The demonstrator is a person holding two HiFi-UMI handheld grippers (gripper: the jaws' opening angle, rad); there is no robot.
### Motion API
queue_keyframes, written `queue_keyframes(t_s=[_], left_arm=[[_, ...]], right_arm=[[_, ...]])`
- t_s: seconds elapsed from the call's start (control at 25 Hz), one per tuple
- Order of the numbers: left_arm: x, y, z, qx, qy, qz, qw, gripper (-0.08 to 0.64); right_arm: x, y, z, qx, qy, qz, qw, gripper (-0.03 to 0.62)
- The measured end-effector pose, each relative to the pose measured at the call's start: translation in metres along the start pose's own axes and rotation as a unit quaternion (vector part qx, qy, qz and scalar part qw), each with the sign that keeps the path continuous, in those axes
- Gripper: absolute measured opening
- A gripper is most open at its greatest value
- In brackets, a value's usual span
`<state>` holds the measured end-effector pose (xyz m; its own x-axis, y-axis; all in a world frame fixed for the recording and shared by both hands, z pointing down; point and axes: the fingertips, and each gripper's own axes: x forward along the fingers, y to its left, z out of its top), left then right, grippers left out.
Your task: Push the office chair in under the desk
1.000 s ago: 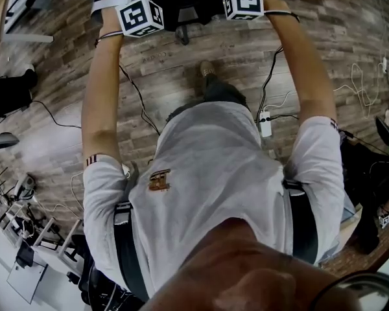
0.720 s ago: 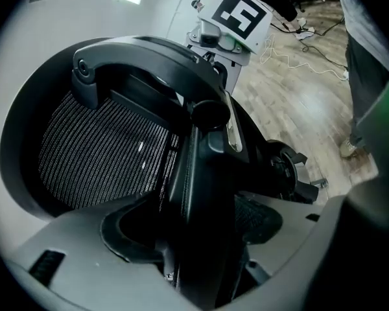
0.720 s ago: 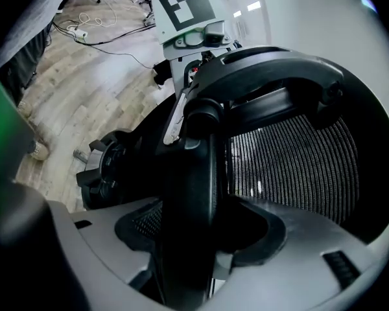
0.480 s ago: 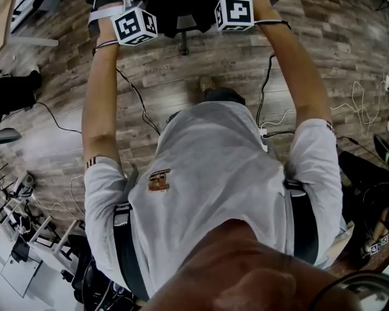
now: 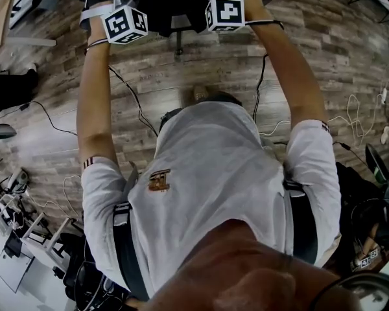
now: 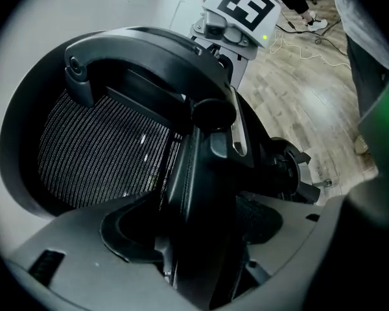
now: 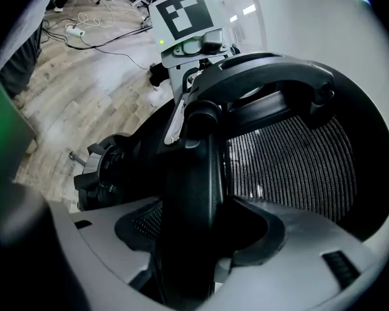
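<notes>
The office chair [image 5: 162, 2] is seen at the top of the head view, directly ahead of the person and between the two outstretched arms, standing on the wood-plank floor [image 5: 324, 57]. The left gripper [image 6: 196, 264] is closed on the black back frame [image 6: 201, 193] of the chair. The frame's edge fills the gap between the jaws, with a grey jaw pressed to either side. The right gripper [image 7: 189, 264] is clamped on the same frame in the same way, just beside the other, and each gripper's marker cube is visible in the other's view. The mesh panel [image 6: 104, 154] of the backrest is seen beyond the jaws in both gripper views, under a curved black top bar. Thin cables [image 5: 126, 92] are trailed across the floor near the person's feet.
</notes>
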<state>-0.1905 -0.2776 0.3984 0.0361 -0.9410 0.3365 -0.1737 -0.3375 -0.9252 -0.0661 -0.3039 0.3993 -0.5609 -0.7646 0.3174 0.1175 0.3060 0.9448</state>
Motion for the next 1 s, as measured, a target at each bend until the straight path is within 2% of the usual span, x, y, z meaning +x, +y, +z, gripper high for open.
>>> queue_keyframes(t_s=[0.48, 1.0], left_arm=[[0.075, 0.026, 0.003, -0.005, 0.014, -0.001, 0.9999, 0.341], [0.14, 0.055, -0.023, -0.001, 0.004, 0.001, 1.0, 0.341]], right_arm=[[0.063, -0.024, -0.049, -0.003, -0.004, 0.005, 1.0, 0.26], [0.123, -0.046, -0.06, 0.009, 0.005, -0.001, 1.0, 0.261]])
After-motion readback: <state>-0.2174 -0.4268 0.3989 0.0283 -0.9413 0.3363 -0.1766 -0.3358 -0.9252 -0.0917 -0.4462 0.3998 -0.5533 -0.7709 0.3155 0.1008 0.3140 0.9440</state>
